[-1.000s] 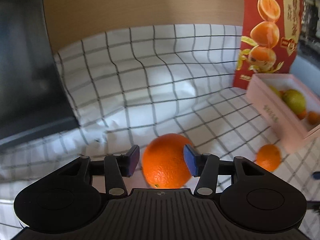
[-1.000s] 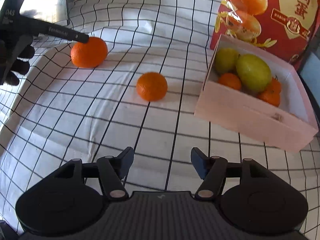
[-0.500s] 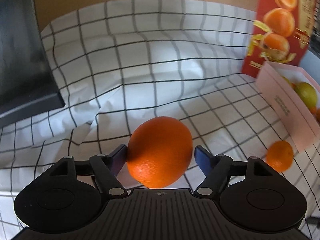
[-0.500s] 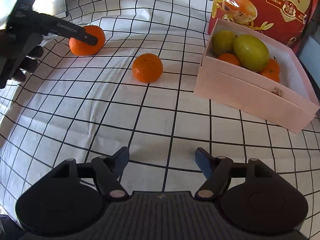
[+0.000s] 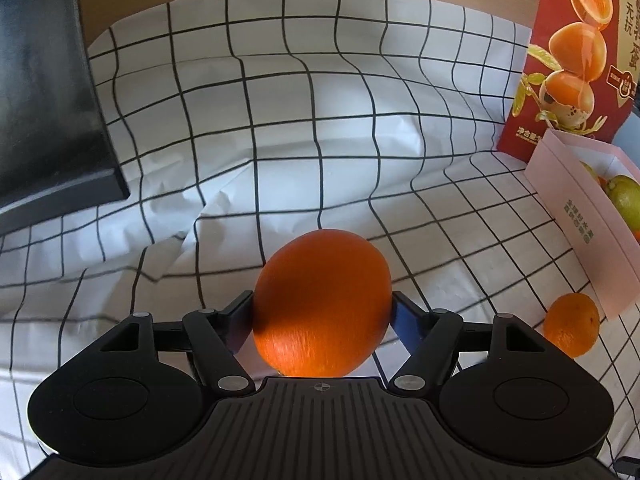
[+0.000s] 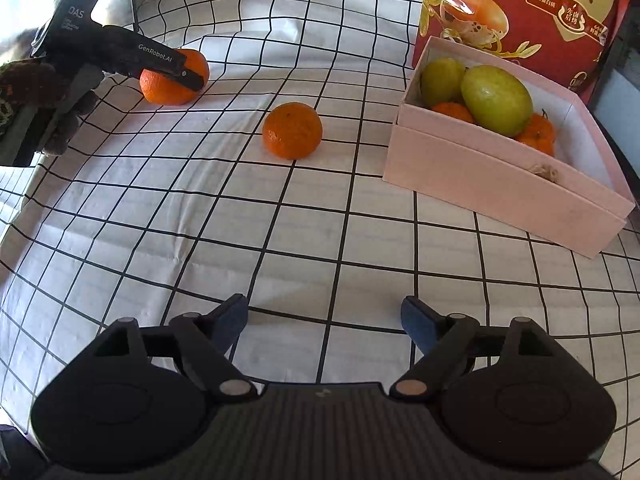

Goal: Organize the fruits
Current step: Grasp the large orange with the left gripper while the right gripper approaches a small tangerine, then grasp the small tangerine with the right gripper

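The left gripper (image 5: 322, 312) has been brought down around the big orange (image 5: 322, 308), which was only near the fingertips a second ago. The fingers were narrower then; now they are spread as wide as they go, with the orange sitting between them on the checked cloth (image 5: 280, 120). The sides of the orange look very close to the pads, but a real squeeze cannot be made out, so the orange is judged not picked up yet. A squeeze is likely needed next, then a trip to the pink box (image 6: 500, 184). The right gripper (image 6: 324, 316) is being opened, and nothing is between its fingers. Inside the box, green and orange fruits are seen well only from the right wrist view. The small orange (image 6: 292, 130) is shown whole there, between the big orange and the box.
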Available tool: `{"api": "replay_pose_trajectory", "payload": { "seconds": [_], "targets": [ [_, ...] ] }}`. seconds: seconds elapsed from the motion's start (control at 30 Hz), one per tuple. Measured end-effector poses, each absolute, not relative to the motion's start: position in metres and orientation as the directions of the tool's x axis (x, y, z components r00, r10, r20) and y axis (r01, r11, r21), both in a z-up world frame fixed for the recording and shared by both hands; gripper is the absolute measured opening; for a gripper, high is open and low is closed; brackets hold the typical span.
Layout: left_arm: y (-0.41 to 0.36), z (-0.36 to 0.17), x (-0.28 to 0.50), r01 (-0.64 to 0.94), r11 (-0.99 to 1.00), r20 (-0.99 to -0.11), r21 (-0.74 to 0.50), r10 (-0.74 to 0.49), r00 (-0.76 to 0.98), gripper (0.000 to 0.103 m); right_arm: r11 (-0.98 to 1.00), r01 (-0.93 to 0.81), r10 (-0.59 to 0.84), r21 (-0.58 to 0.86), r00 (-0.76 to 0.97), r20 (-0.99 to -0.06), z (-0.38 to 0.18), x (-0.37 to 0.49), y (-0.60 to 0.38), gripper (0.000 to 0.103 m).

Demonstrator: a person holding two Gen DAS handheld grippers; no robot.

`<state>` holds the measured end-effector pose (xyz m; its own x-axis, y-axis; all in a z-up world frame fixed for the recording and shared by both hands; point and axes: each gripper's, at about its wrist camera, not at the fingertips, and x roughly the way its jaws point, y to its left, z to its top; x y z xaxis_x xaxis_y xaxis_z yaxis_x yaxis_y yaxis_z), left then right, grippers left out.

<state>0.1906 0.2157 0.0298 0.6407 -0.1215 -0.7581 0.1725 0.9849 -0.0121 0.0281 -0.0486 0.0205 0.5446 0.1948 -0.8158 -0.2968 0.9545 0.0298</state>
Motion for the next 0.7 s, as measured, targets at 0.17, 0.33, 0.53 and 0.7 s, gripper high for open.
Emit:
{"api": "replay_pose_trajectory", "payload": {
  "seconds": [0.17,0.33,0.53,0.7],
  "targets": [
    [0.213,0.031,0.159,0.172,0.981,-0.765,-0.091,-0.179,0.619,0.077,0.95,-0.309,0.203,0.03,0.545,-0.814,0.02,0.027,-0.05,0.085],
    [0.198,0.029,0.11,0.174,0.968,-0.77,-0.181,-0.25,0.587,0.077,0.949,-0.312,0.21,0.037,0.542,-0.814,0.02,0.029,-0.049,0.085],
    [0.187,0.027,0.065,0.119,0.964,-0.764,-0.236,-0.26,0.59,0.077,0.936,-0.35,0.189,-0.041,0.596,-0.781,0.026,0.037,-0.037,0.074],
    [0.201,0.028,0.046,0.038,0.949,-0.749,-0.312,-0.27,0.605,0.077,0.92,-0.39,0.247,-0.032,0.642,-0.726,0.04,0.061,-0.019,0.067]
  ]
}}
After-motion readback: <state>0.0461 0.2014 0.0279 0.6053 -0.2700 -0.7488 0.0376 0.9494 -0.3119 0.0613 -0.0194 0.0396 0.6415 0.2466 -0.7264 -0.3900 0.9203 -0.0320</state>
